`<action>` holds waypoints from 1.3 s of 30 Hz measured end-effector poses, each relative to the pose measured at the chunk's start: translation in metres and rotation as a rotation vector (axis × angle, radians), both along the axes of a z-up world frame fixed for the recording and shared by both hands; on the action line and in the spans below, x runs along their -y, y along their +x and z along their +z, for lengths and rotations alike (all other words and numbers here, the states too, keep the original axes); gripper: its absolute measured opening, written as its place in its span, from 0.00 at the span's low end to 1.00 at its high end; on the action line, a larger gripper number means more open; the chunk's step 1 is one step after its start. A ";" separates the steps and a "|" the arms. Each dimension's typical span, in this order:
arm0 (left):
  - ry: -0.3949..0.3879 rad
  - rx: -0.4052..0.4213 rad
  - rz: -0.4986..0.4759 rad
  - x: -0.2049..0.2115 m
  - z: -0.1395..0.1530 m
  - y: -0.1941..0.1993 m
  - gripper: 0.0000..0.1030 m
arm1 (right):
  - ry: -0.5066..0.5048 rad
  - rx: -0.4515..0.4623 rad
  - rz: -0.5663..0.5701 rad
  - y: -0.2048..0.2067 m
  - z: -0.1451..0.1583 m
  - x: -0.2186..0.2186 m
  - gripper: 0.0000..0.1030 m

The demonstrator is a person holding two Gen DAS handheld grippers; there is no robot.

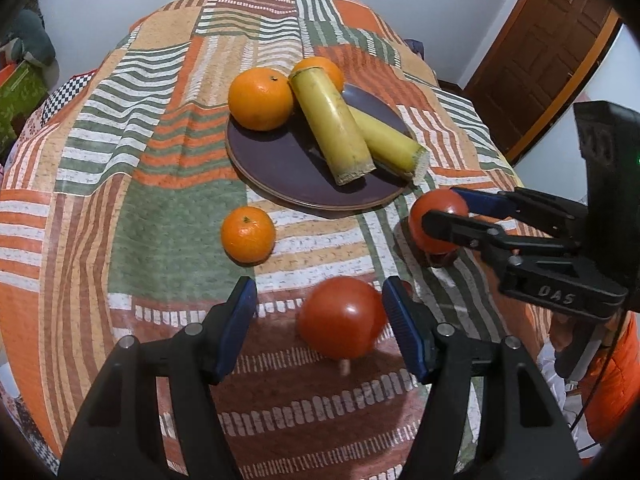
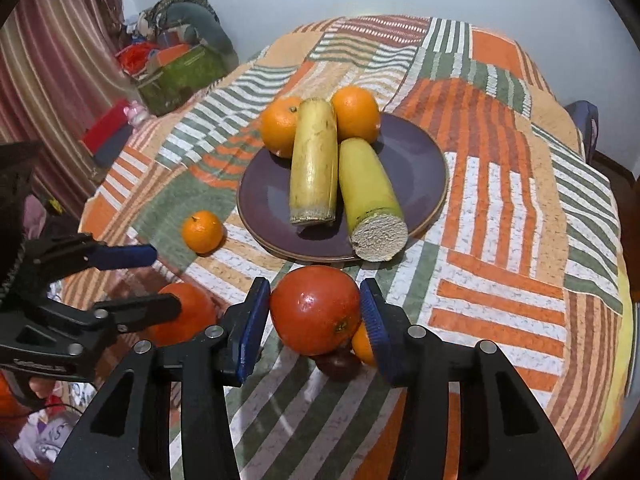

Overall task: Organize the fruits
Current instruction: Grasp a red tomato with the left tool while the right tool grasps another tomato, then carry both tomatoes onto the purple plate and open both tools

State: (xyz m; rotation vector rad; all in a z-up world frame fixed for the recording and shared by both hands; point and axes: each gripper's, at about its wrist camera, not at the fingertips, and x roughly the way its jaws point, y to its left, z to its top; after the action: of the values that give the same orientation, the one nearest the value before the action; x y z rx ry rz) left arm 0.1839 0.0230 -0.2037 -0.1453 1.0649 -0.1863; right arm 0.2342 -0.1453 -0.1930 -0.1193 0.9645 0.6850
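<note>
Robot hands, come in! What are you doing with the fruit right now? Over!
Left gripper open around a tomato. Right gripper closed on a second tomato. Plate ahead holds two oranges, two cane pieces. Small orange loose on cloth.

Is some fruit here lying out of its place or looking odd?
Yes. One small orange lies alone on the cloth beside the plate, while two oranges and both cane pieces rest on it.
</note>
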 end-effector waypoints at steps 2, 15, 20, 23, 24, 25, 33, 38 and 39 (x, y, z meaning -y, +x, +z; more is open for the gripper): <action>0.007 0.004 -0.007 0.003 0.000 0.000 0.63 | 0.010 0.012 -0.010 -0.003 0.005 0.007 0.42; 0.030 -0.027 -0.048 0.017 -0.020 0.003 0.49 | 0.040 0.031 -0.062 -0.004 0.017 0.033 0.42; 0.034 -0.023 -0.057 0.016 -0.017 0.003 0.49 | 0.051 0.040 -0.065 -0.003 0.020 0.034 0.42; 0.040 -0.003 -0.048 0.014 -0.010 0.006 0.49 | 0.056 0.050 -0.066 0.000 0.024 0.033 0.42; 0.039 0.003 -0.046 0.013 -0.008 0.007 0.49 | 0.058 0.057 -0.068 0.001 0.026 0.033 0.42; 0.038 0.014 -0.043 0.011 -0.004 0.009 0.49 | 0.060 0.062 -0.068 0.003 0.027 0.033 0.42; 0.050 0.099 -0.010 0.001 0.024 0.035 0.49 | 0.075 0.108 -0.085 0.022 0.039 0.032 0.42; 0.064 0.125 0.005 -0.003 0.028 0.057 0.49 | 0.072 0.138 -0.094 0.038 0.043 0.027 0.42; 0.065 0.126 0.009 -0.004 0.028 0.061 0.49 | 0.073 0.140 -0.094 0.042 0.043 0.027 0.42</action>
State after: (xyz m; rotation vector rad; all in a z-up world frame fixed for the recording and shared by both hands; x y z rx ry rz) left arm 0.2452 0.0269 -0.1754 -0.0790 0.9437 -0.1507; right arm 0.2759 -0.1719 -0.1498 -0.0559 0.8050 0.6162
